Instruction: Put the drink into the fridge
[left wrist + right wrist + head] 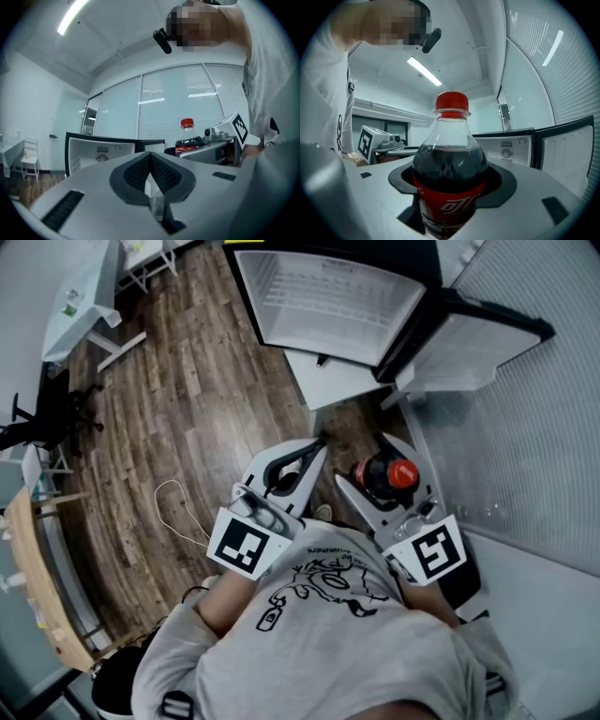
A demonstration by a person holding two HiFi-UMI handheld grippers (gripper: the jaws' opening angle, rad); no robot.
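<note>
While upright, drink (449,164) is clamped between right gripper (370,465) jaws | left gripper (151,161) jaws closed, empty

Your cola bottle (449,178): base cut off by the right gripper view's lower edge. From the head view, its body is hidden inside your right gripper (380,470). Fridge (328,306): far end cropped.

The cola bottle (450,173) stands upright between the jaws of the right gripper (373,470). It has a red cap, a red label round its body, and dark drink up to the shoulder. The small fridge (323,301) stands open ahead of it, white inside, with its door (469,338) swung wide to the right.
</note>
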